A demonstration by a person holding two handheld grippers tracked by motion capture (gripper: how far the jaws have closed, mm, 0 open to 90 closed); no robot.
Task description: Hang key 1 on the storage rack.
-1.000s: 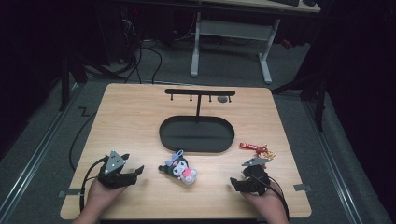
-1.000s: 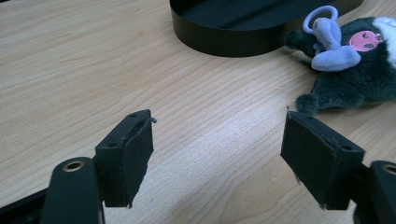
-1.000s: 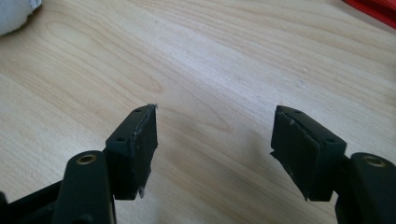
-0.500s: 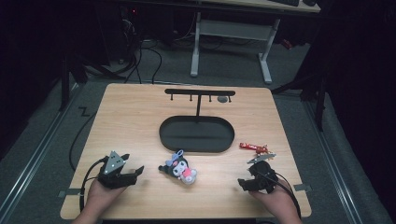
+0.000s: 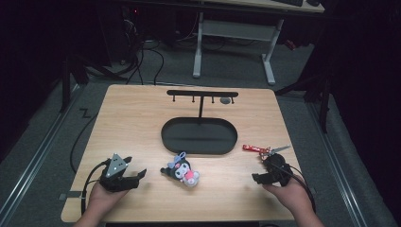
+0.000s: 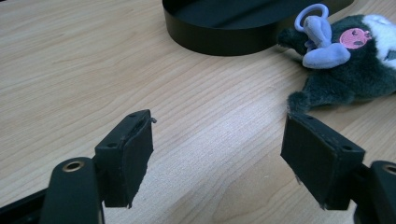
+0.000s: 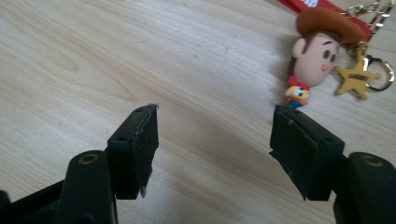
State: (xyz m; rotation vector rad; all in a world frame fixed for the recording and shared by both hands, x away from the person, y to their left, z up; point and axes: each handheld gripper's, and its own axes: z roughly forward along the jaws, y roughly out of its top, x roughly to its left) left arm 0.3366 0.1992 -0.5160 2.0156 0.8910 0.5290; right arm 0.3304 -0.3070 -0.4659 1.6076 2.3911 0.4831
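Sitting on wooden table (image 5: 142, 123): black oval tray (image 5: 199, 136) at centre with hook stand (image 5: 202, 94) rising toward far edge. Lying near front edge, mid-width, just before tray: dark plush keychain (image 5: 181, 170). Lying by right edge: cowboy-figure keychain (image 7: 317, 51) with red strap and star charm.

Hovering near front-left corner: left gripper (image 6: 219, 163), jaws wide apart, holding nothing. Hovering near front-right corner just beside cowboy: right gripper (image 7: 215, 154), jaws likewise wide, empty.

Probably lining up a pick for hanging. Aiming at ring or strap, not the body; centring jaws before closing.
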